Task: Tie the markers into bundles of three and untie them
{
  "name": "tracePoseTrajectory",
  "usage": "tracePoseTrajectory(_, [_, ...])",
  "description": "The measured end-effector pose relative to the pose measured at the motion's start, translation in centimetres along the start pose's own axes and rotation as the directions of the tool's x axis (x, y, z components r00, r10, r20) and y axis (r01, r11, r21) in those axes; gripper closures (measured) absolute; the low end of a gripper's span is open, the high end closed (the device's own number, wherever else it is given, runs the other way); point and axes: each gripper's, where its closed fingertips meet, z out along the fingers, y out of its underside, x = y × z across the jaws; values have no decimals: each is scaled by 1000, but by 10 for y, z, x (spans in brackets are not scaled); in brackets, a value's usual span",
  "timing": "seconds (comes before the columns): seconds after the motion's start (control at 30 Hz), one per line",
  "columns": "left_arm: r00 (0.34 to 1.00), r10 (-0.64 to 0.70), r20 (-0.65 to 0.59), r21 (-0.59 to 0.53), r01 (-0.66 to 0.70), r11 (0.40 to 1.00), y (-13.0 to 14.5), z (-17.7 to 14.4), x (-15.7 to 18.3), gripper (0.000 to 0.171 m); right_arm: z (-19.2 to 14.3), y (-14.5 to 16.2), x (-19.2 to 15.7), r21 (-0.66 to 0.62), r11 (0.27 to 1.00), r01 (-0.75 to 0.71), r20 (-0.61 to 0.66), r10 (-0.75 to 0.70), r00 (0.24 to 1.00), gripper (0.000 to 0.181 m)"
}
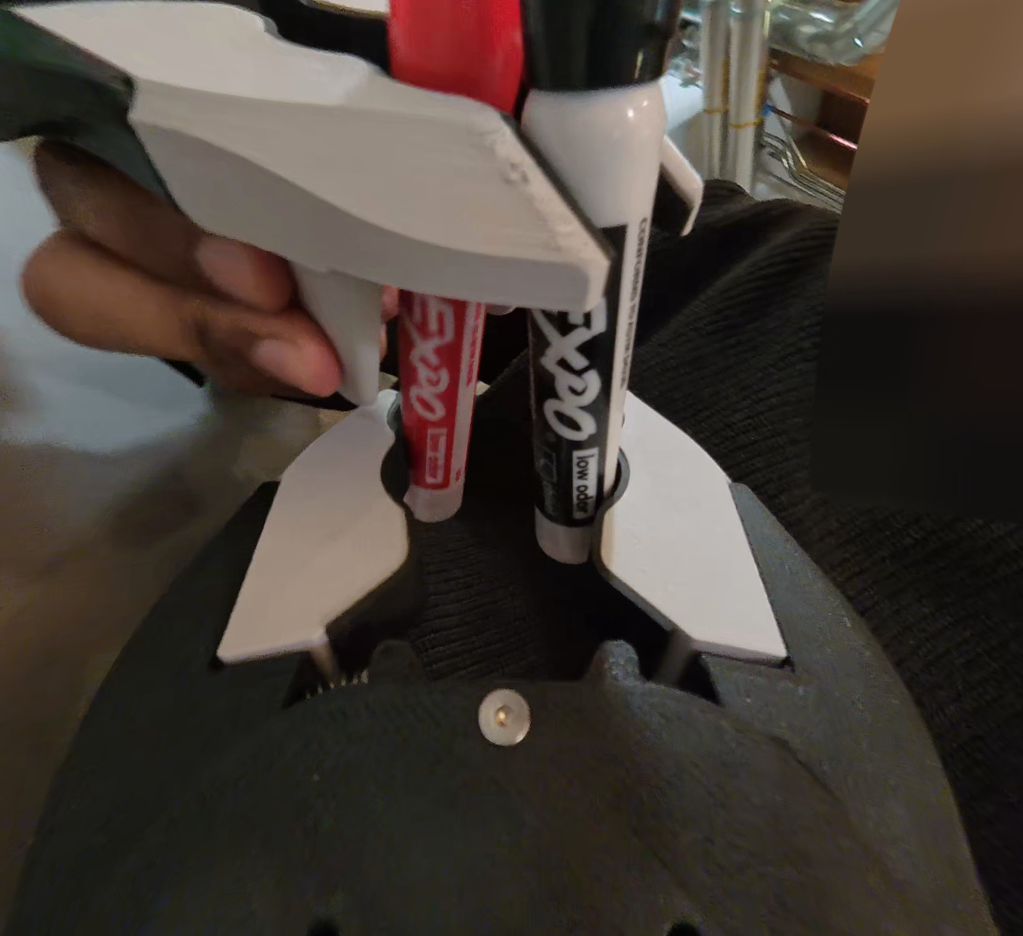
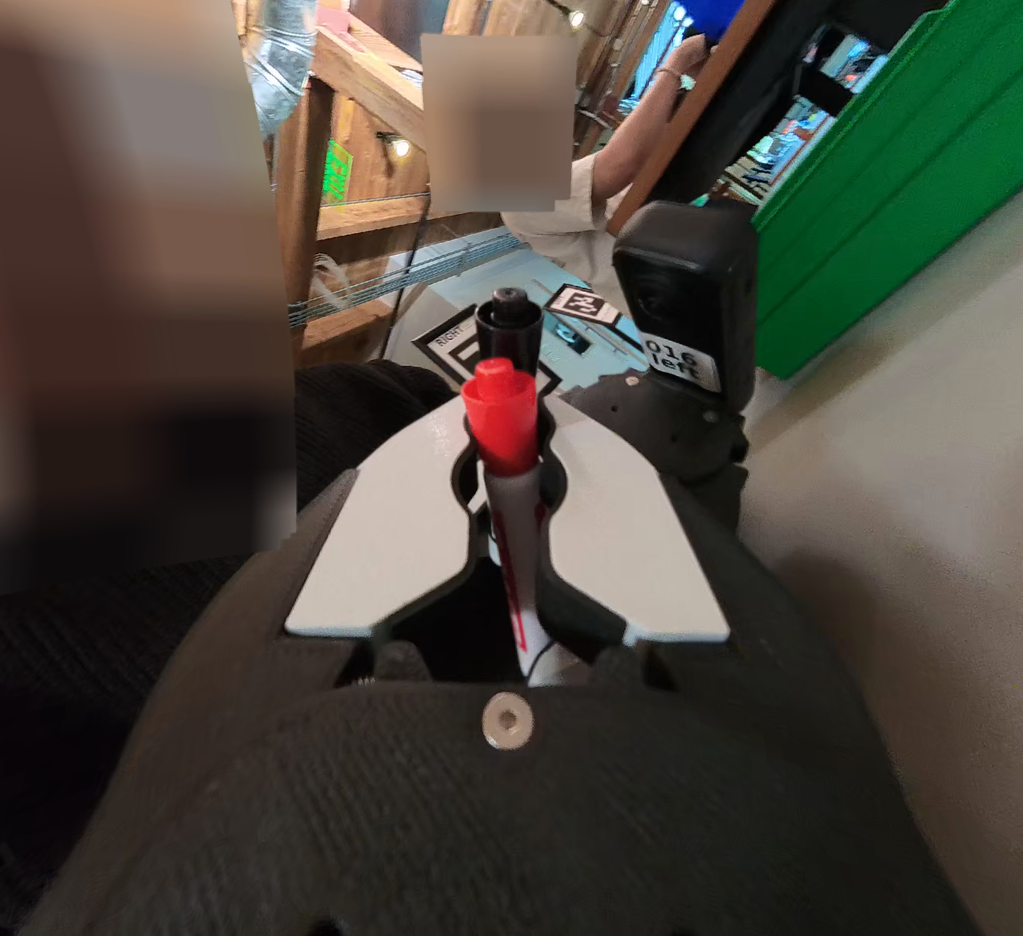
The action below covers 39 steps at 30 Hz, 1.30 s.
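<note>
A red marker [image 1: 437, 411] and a black marker [image 1: 575, 411] stand upright, side by side with a small gap between them. My left gripper [image 1: 504, 411] is open; the lower end of each marker rests against a notch in one white finger. My right gripper [image 1: 642, 223] reaches in from the left and is shut across both markers higher up. In the right wrist view the red marker [image 2: 501, 433] sits in the notch of the right gripper [image 2: 506, 411], and the black marker [image 2: 506, 334] is just beyond, at the tips. The left gripper's black body [image 2: 686, 411] is on the right.
A hand [image 1: 194, 311] holds the right gripper's handle. A dark knit sleeve [image 1: 775, 411] lies behind the markers. Green bins [image 2: 885, 190] stand at the right. A person [image 2: 581, 223] sits beyond a pale table with square tags [image 2: 581, 309]. Metal pipes [image 1: 736, 51] stand at the back. One gripper's finger ends stand about 9 cm off the other's.
</note>
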Motion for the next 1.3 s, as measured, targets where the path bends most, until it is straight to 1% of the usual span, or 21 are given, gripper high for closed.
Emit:
tracePoseTrajectory(0.1, [996, -1, -90, -3, 1, 1000, 2, 5, 15, 105, 5, 1, -10, 19, 1000, 12, 71, -13, 997, 162])
tracePoseTrajectory(0.13, [995, -7, -96, 13, 9, 1000, -1, 6, 15, 116, 6, 1, -11, 27, 1000, 13, 81, -15, 997, 162])
tracePoseTrajectory(0.2, [999, -9, -40, 52, 11, 999, -6, 6, 5, 152, 7, 1, -7, 29, 999, 15, 56, -17, 998, 162])
tracePoseTrajectory(0.37, [999, -32, 2, 125, 31, 992, -18, -3, -5, 155, -6, -11, 5, 81, 996, 27, -10, -26, 1000, 163])
tracePoseTrajectory(0.47, [999, -25, 37, 124, 21, 992, -19, -6, -10, 156, -10, -14, 6, 81, 996, 47, -32, -45, 998, 162])
tracePoseTrajectory(0.6, [992, -6, 130, 99, -7, 995, -17, -10, -22, 157, -16, -12, 10, 80, 997, 3, -31, -1, 1000, 161])
tracePoseTrajectory(0.7, [983, 6, 181, 93, -24, 995, -18, -14, -28, 158, -20, -15, 17, 97, 995, -20, -70, 26, 997, 147])
tracePoseTrajectory(0.73, [980, 4, 199, 92, -23, 995, -18, -16, -30, 158, -21, -15, 19, 96, 995, -18, -82, 26, 996, 145])
tracePoseTrajectory(0.8, [972, -16, 233, 93, -6, 996, -18, -18, -37, 157, -23, -16, 23, 88, 996, 0, -119, 11, 993, 147])
tracePoseTrajectory(0.9, [956, -105, 272, 119, 75, 990, -18, -23, -51, 157, -28, -15, 35, 78, 997, 9, -207, 8, 978, 160])
tracePoseTrajectory(1.0, [942, -184, 281, 138, 150, 979, -16, -26, -59, 158, -36, -14, 50, 80, 997, -13, -289, 36, 957, 162])
tracePoseTrajectory(1.1, [936, -211, 283, 155, 172, 973, -16, -28, -62, 157, -40, -12, 58, 91, 994, -58, -315, 84, 946, 162])
tracePoseTrajectory(1.2, [938, -206, 280, 178, 160, 971, -20, -31, -61, 157, -44, -14, 60, 131, 985, -116, -309, 151, 939, 162])
tracePoseTrajectory(1.3, [936, -190, 297, 150, 150, 977, -17, -30, -61, 157, -46, -12, 59, 111, 985, -132, -314, 161, 936, 162])
